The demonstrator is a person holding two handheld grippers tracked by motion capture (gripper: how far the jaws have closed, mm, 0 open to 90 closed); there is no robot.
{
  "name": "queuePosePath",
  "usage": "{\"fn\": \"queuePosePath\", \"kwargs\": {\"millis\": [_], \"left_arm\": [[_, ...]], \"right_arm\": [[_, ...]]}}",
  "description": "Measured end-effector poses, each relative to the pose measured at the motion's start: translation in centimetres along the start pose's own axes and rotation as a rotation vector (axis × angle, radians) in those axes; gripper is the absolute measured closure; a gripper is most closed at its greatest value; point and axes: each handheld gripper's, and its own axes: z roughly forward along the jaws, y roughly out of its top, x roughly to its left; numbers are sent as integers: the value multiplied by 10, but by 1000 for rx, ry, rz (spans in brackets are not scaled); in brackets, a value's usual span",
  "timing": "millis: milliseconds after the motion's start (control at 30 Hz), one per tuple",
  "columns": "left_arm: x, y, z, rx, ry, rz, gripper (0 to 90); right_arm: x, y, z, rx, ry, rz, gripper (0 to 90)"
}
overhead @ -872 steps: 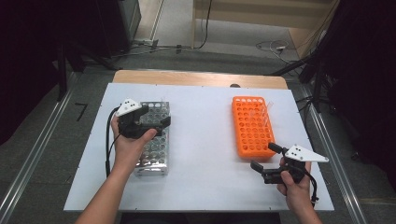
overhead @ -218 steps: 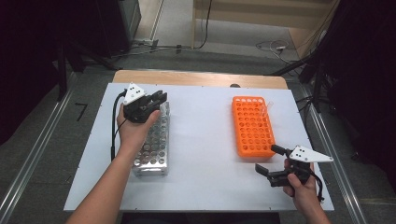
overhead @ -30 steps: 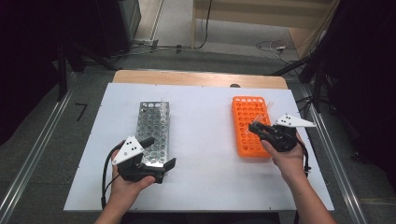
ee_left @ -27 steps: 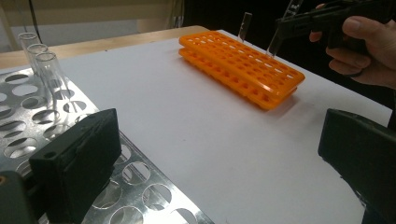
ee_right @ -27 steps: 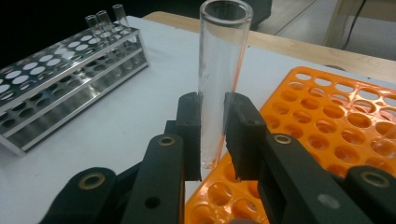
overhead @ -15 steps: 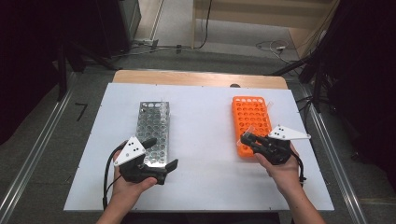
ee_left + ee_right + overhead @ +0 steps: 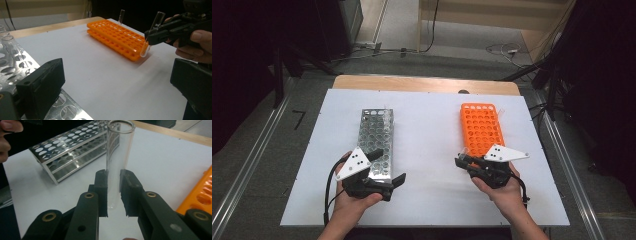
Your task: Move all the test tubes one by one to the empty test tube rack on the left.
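Holding a glass tube point(image 7: 117, 160) tight, the right gripper point(image 7: 113, 192) tips it toward the orange rack point(image 7: 482, 130) for slotting in; the left gripper point(image 7: 384, 167) waits with jaws apart near the metal rack point(image 7: 377, 132).

Open white table point(image 7: 427, 130) between metal rack point(image 7: 376, 135) and orange rack point(image 7: 482, 127), a lone tube point(image 7: 121, 16) upright at its far end.
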Motion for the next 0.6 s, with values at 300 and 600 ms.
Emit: {"fn": "queuePosePath", "kwargs": {"millis": [300, 600], "left_arm": [[-8, 1, 5, 4, -31, 11, 0], [-18, 4, 10, 1, -72, 26, 18]], "right_arm": [[17, 0, 9, 20, 44, -31, 739], [33, 0, 18, 35, 85, -53, 739]]}}
